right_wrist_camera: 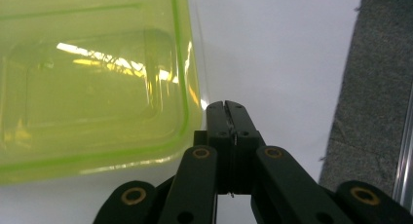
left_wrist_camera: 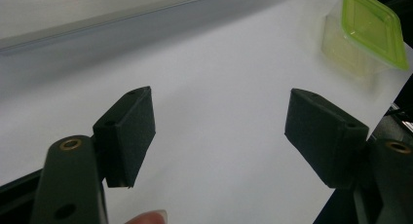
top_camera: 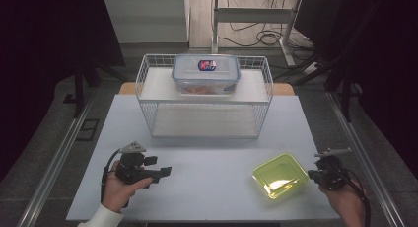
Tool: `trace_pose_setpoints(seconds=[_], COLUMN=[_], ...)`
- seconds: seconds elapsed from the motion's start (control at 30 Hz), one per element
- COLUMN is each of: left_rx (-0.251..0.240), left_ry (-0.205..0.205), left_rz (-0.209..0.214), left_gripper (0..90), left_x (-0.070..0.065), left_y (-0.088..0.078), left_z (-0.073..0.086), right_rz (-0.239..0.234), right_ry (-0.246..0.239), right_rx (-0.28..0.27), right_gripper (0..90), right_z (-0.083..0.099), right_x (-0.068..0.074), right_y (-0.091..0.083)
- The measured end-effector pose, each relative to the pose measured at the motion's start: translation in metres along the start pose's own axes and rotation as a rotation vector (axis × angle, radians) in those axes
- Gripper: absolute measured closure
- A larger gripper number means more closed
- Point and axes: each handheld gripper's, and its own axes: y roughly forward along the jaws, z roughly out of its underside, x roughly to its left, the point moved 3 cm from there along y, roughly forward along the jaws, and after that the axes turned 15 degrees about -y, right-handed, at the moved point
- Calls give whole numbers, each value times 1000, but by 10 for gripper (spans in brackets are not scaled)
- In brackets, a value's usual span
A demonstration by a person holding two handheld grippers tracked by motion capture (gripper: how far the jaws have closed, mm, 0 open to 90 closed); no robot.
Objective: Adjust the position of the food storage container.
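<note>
A small box with a yellow-green lid (top_camera: 280,175) sits on the white table (top_camera: 212,163) at the front right. My right gripper (top_camera: 312,174) is just to its right, shut with nothing between the jaws; in the right gripper view its tips (right_wrist_camera: 225,107) lie beside the lid's (right_wrist_camera: 92,78) corner. My left gripper (top_camera: 165,170) rests in a hand at the front left, pointing right, open and empty; its pads (left_wrist_camera: 130,131) stand wide apart over bare table, the green-lidded box (left_wrist_camera: 372,29) far off.
A white wire two-tier rack (top_camera: 204,96) stands at the back centre of the table. On its top shelf sits a clear food box with a blue-rimmed lid (top_camera: 206,73). The table's right edge drops to grey floor (right_wrist_camera: 370,97).
</note>
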Motion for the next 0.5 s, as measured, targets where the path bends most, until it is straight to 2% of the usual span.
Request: trace_pose_setpoints(seconds=[0.2,0.33,0.5], left_rx=[-2,-1,-4], left_ry=[0,-1,-1], left_rz=[1,0,0], left_gripper=[262,262,262], left_x=[0,1,1], left_y=[-1,0,-1], left_z=[-1,-1,-1], right_rz=[-40,-88,-118], right_ry=[-9,-36,-82], right_rx=[0,1,3], right_gripper=[894,894,894], right_z=[2,-4,-14], right_x=[19,37,58], right_y=[-5,-5,-4])
